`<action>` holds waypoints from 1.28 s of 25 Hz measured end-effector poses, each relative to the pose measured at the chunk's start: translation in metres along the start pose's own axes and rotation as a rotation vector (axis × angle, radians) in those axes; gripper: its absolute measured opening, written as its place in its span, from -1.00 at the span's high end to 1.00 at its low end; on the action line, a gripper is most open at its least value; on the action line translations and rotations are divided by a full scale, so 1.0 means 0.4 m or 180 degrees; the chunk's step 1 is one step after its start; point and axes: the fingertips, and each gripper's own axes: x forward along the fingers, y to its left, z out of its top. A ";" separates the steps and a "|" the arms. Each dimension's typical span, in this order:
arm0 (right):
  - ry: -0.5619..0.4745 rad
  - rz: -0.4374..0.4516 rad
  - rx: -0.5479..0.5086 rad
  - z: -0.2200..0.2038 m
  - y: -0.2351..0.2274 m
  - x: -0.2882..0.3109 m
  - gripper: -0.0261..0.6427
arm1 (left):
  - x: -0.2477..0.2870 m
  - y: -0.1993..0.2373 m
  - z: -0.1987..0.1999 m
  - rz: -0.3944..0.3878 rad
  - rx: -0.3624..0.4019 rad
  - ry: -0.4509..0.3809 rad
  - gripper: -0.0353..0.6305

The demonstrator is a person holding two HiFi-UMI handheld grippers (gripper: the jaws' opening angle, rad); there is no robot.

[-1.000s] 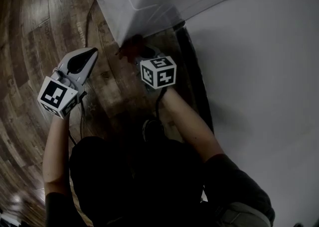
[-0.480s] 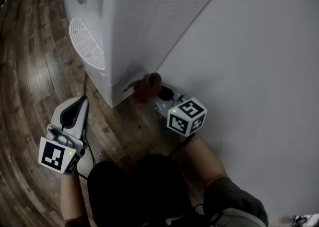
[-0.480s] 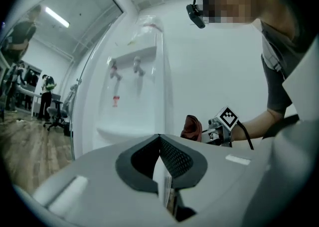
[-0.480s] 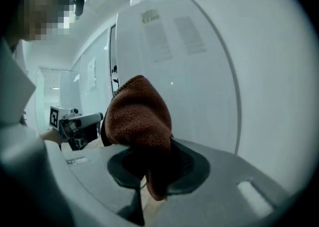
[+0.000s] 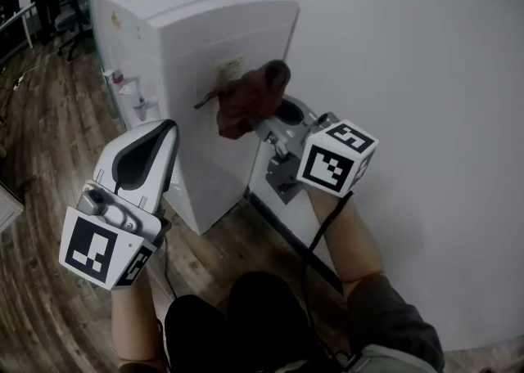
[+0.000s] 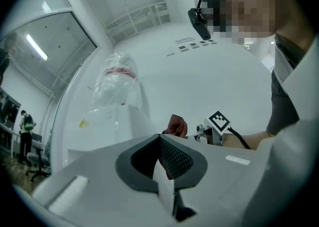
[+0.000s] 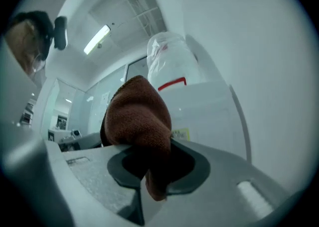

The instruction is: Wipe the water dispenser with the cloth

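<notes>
Head view has the right gripper [image 5: 274, 118] holding a brown cloth [image 5: 246, 100] up at the side panel of the white water dispenser [image 5: 205, 44], which stands beside the wall [image 5: 426, 52]; contact cannot be confirmed. Right gripper view alone shows the jaws pinched on the cloth and a plastic-wrapped bottle [image 7: 169, 56] on top. Left gripper view shows the left gripper [image 6: 162, 141] pressed together, empty.
</notes>
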 end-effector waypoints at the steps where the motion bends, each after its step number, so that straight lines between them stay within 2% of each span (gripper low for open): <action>1: -0.0052 0.0085 0.0061 0.065 0.006 0.019 0.75 | 0.023 0.013 0.042 -0.0014 0.0042 -0.0048 0.84; 4: -0.0208 0.0256 0.0036 0.178 0.021 0.053 0.75 | 0.052 0.010 0.081 -0.0051 0.0259 -0.0052 0.84; 6: -0.0263 0.0200 -0.0141 0.196 0.028 0.055 0.75 | 0.039 -0.014 0.065 -0.0050 0.0356 0.0000 0.84; 8: -0.0240 0.0096 -0.0221 0.192 0.022 0.059 0.75 | 0.030 -0.032 0.046 -0.0062 0.0304 0.0007 0.84; 11: -0.0149 0.0011 -0.0119 0.137 -0.013 0.064 0.75 | 0.036 -0.045 -0.014 -0.0088 0.0080 0.0058 0.84; 15: 0.0212 -0.0288 -0.0169 -0.051 -0.077 0.041 0.75 | 0.027 -0.079 -0.127 -0.0106 -0.0146 0.0213 0.84; 17: 0.0394 -0.0321 0.0016 -0.171 -0.099 0.031 0.75 | 0.009 -0.097 -0.208 -0.0122 -0.0285 0.0367 0.84; 20: 0.0529 -0.0302 0.0356 -0.342 -0.126 0.011 0.75 | -0.044 -0.130 -0.366 -0.0231 -0.0441 0.0705 0.84; 24: 0.0734 -0.0378 0.0516 -0.560 -0.168 -0.019 0.75 | -0.125 -0.152 -0.594 -0.0272 -0.0657 0.1061 0.84; 27: 0.1063 -0.0530 0.0481 -0.745 -0.197 -0.050 0.75 | -0.179 -0.165 -0.735 -0.0236 -0.0865 0.1149 0.84; 30: 0.1435 -0.0681 0.0356 -0.931 -0.221 -0.077 0.75 | -0.225 -0.175 -0.841 -0.0242 -0.0915 0.1244 0.84; 32: 0.1656 -0.0723 0.0391 -1.053 -0.232 -0.095 0.75 | -0.249 -0.190 -0.905 -0.0287 -0.0949 0.1332 0.84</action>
